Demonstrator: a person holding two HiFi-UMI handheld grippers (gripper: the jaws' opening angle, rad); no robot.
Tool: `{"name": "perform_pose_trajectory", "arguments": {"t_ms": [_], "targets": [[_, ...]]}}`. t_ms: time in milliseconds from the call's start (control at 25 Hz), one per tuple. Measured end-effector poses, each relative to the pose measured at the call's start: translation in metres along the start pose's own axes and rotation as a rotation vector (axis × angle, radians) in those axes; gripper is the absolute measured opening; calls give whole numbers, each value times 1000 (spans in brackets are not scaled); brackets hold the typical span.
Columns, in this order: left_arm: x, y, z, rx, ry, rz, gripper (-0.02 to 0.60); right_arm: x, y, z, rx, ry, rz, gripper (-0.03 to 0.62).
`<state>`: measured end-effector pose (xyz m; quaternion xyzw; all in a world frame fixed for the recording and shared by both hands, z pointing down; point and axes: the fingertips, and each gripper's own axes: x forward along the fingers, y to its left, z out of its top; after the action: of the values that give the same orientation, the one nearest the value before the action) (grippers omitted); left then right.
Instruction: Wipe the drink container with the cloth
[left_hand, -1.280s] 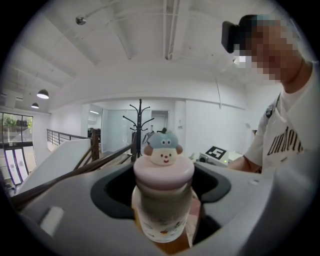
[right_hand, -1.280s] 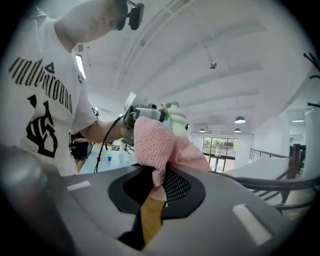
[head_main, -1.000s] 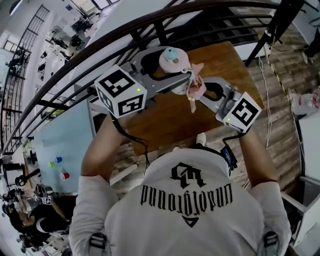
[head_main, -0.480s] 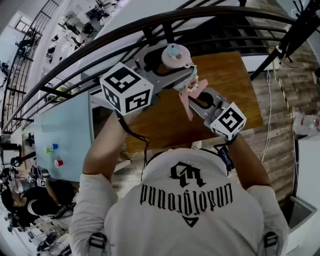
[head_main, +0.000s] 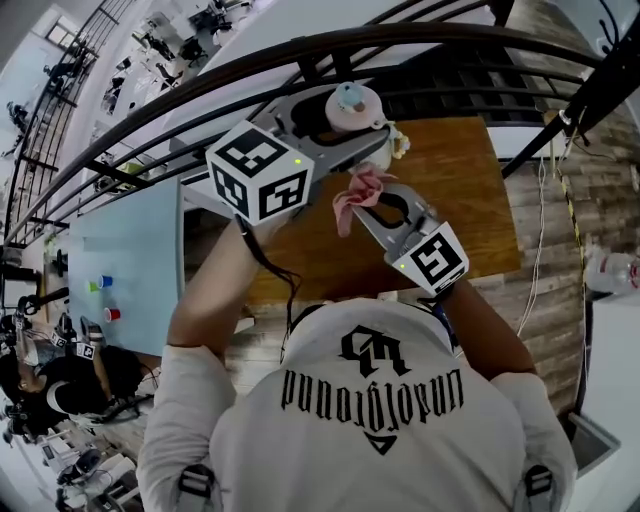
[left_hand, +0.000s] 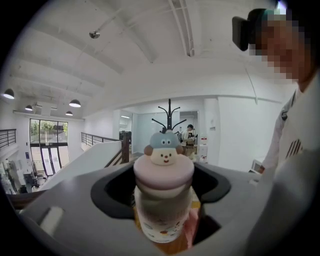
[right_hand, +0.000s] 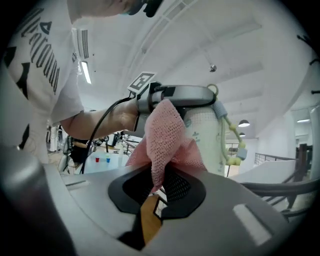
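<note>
The drink container (head_main: 353, 107) is a pale bottle with a pink lid and a small character figure on top. My left gripper (head_main: 345, 128) is shut on its body and holds it above the table; the left gripper view shows the bottle (left_hand: 163, 205) upright between the jaws. A pink mesh cloth (head_main: 358, 192) is bunched in my right gripper (head_main: 372, 202), which is shut on it. In the right gripper view the cloth (right_hand: 165, 132) lies against the side of the bottle (right_hand: 207, 142), just below the left gripper (right_hand: 185, 95). A beaded strap (right_hand: 232, 135) hangs from the bottle.
A brown wooden table (head_main: 460, 200) lies under both grippers. A dark curved railing (head_main: 200, 90) runs behind it. To the left stands a light blue table (head_main: 130, 250) with small coloured cups (head_main: 100, 285). Another person (head_main: 60, 390) sits at the lower left.
My right gripper has drawn back toward me and to the left with the cloth, which now sits lower beside the bottle. The left gripper still holds the bottle, shifted slightly up.
</note>
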<state>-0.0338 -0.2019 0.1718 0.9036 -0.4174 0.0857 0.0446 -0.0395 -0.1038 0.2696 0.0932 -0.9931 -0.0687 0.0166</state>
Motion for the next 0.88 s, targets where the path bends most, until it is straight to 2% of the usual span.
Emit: {"name": "perform_pose_trajectory", "arguments": {"t_ms": [120, 320, 720, 880], "targets": [[7, -2, -3, -1, 12, 5, 383, -7, -24, 23, 2, -46, -81, 37], [10, 0, -1, -4, 16, 22, 383, -6, -36, 49, -46, -67, -105, 37], [14, 7, -5, -6, 25, 51, 383, 9, -31, -24, 51, 29, -105, 37], [17, 8, -8, -5, 27, 56, 383, 12, -31, -21, 47, 37, -100, 37]]}}
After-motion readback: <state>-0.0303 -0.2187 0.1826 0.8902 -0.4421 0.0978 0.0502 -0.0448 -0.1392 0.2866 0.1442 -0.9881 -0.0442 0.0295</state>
